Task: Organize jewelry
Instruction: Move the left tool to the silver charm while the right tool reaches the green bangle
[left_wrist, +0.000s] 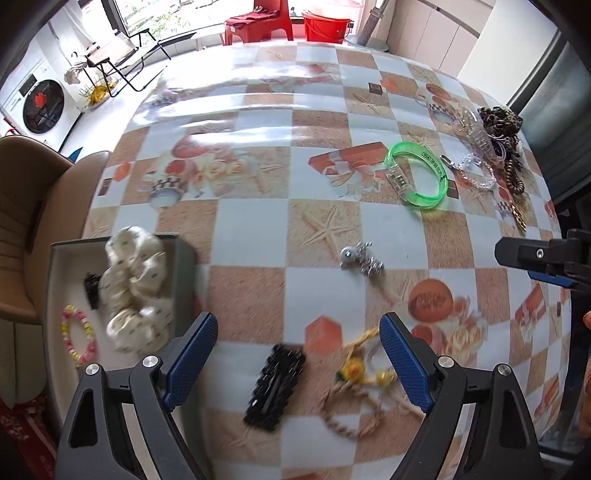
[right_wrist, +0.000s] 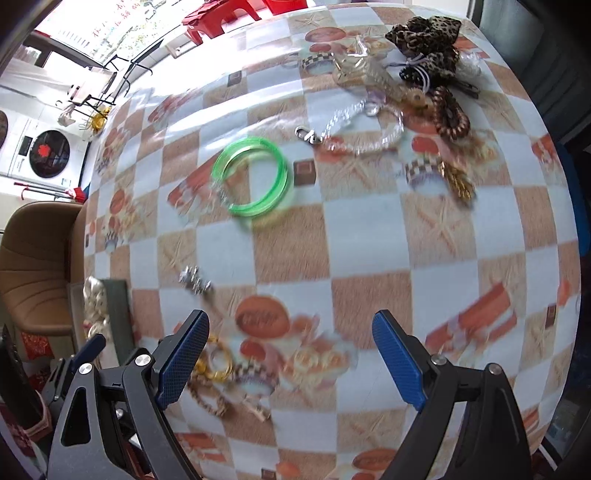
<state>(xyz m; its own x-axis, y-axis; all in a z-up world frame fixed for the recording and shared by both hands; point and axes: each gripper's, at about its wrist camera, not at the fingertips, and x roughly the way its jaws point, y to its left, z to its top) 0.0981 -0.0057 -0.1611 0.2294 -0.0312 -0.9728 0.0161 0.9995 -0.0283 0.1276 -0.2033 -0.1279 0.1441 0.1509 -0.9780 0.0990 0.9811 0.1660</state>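
Blue-padded tongs, both spread wide and empty, over a checkered tablecloth strewn with jewelry.

Left gripper (left_wrist: 297, 363) hangs above a black hair clip (left_wrist: 275, 386) and a rope-and-yellow-bead piece (left_wrist: 360, 387), both lying between its parted jaws; the grey box (left_wrist: 184, 258) sits at the table's left edge just beside its left finger, holding a cream scrunchie (left_wrist: 135, 288), a pink bead bracelet (left_wrist: 77, 338) and a small black clip (left_wrist: 91, 290). Right gripper (right_wrist: 291, 360) hovers over bare cloth, with a wide stretch of open tablecloth (right_wrist: 369, 258) ahead of it. Beyond lie the green bangle (right_wrist: 253, 179) and a silver charm (right_wrist: 195, 280), well apart; a tangle with a leopard scrunchie (right_wrist: 428, 35) crowds the far right edge.
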